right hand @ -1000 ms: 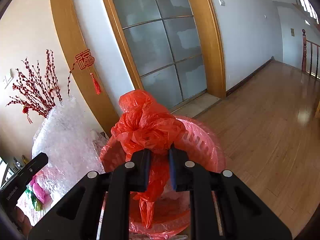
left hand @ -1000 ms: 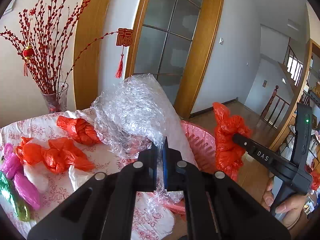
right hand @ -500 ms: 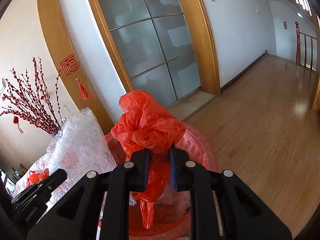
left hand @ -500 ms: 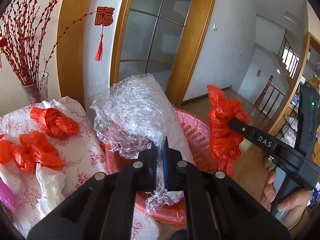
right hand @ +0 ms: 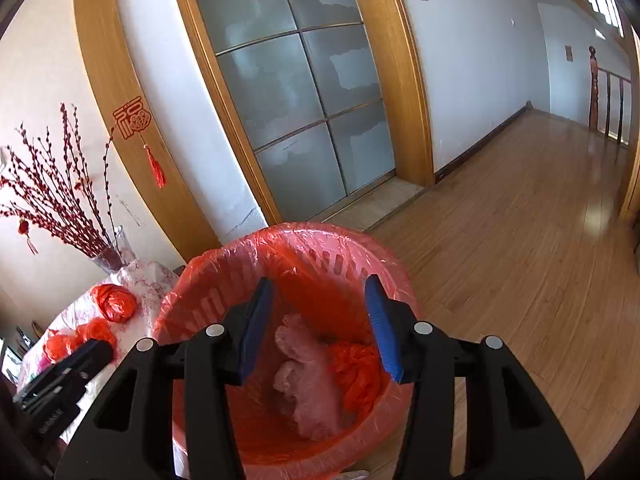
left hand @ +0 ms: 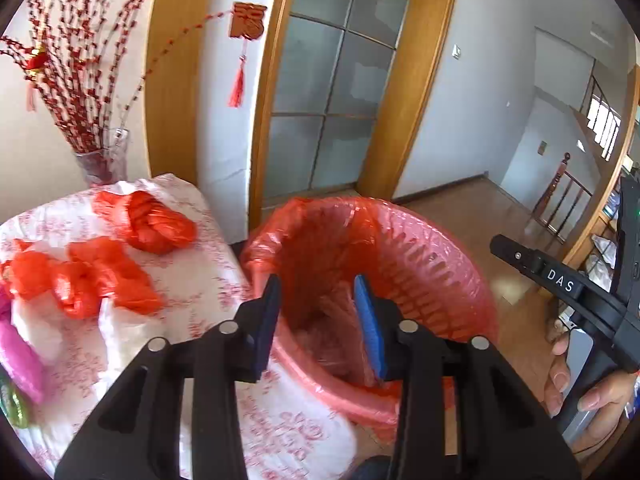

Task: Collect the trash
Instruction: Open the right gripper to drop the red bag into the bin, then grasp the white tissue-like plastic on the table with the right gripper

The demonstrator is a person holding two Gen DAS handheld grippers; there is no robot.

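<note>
Both my grippers, left (left hand: 316, 320) and right (right hand: 318, 320), have just spread open, empty, over the bin (right hand: 396, 272) at lower centre. The bubble wrap (right hand: 308, 384) and red bag (right hand: 360, 368) I was pinching now lie inside; more bags (left hand: 148, 220) wait on the table (left hand: 208, 300), left.

A bright hallway corner with wood trim

We see white walls (right hand: 472, 80), a frosted glass door (right hand: 296, 112) in a curved wooden frame (right hand: 404, 80), and a glossy wood floor (right hand: 520, 220) catching daylight. A red tasselled charm (left hand: 246, 40) hangs from red-budded branches (left hand: 76, 60) in a glass vase (left hand: 106, 158); a stair railing (left hand: 568, 200) stands far right.
</note>
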